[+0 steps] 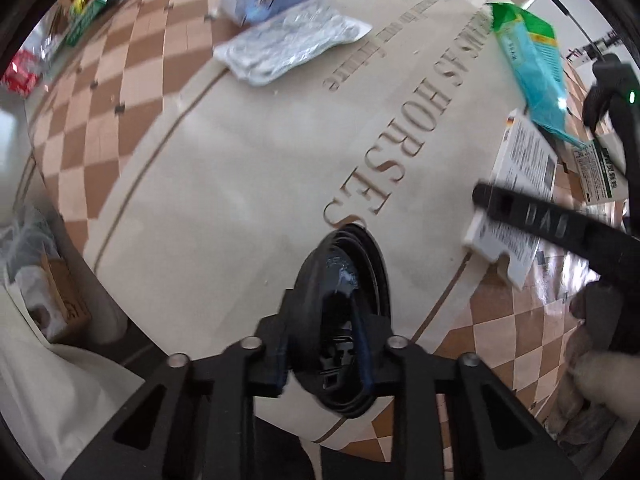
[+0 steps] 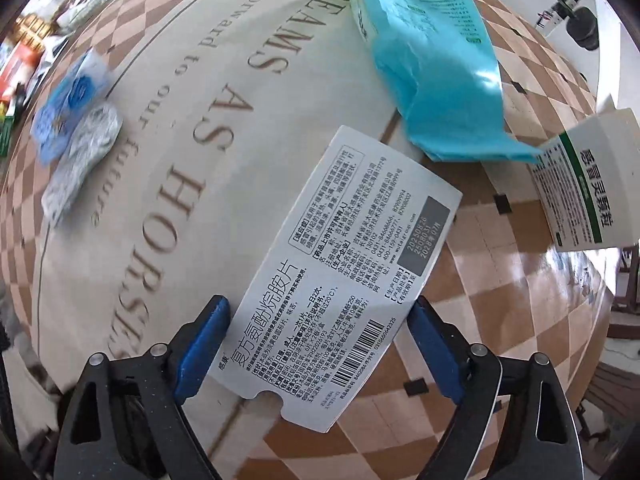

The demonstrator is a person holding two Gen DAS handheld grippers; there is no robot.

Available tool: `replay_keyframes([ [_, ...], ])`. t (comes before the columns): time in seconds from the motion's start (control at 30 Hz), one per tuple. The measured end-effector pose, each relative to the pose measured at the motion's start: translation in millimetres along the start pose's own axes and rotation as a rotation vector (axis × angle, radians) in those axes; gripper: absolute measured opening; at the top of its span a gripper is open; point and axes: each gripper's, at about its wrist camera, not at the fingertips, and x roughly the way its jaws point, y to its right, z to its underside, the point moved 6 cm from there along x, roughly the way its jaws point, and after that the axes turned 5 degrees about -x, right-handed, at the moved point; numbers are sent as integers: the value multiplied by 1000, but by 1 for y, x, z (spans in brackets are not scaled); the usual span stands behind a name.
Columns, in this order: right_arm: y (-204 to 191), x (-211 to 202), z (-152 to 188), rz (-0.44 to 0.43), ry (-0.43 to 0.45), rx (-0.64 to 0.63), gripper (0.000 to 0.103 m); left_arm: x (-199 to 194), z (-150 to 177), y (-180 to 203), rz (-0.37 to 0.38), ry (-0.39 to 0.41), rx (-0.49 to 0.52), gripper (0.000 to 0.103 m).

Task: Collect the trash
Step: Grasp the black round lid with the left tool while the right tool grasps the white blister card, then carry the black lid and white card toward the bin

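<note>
A big round table [image 2: 280, 80] with a checked cloth holds the trash. A white medicine box [image 2: 340, 276] lies flat between the right gripper's [image 2: 320, 344] spread blue fingers [image 2: 202, 344]. The left gripper [image 1: 332, 344] is squeezed tight on a black lid [image 1: 344, 320].

The desk [image 2: 500, 280] wears a brown-and-cream diamond check around a cream panel [image 1: 240, 200] with brown lettering and a thin brown border line. The flat carton [image 2: 340, 280] is white with black print, a barcode and a grey date block. The pouch [image 2: 432, 80] is turquoise with a green and yellow top. A white box [image 2: 592, 192] bears a green stripe. The right gripper [image 2: 320, 344] has blue pads on black. The lid [image 1: 340, 320] is black.
</note>
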Motion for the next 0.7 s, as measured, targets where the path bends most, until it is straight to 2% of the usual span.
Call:
replay_keyframes([
  [0.1, 4, 0, 11, 0, -5, -22, 87, -11, -4, 7, -18, 29, 50, 11],
  [0.43, 10, -16, 43, -59, 24, 16, 84, -37, -7, 19, -113, 151, 122, 10],
  [0.6, 9, -30, 42, -60, 58, 9, 84, -47, -7, 7, -127, 203, 129, 10],
  [0.7, 4, -43, 57, -62, 86, 16, 83, -56, 2, -5, -119, 225, 120, 10],
])
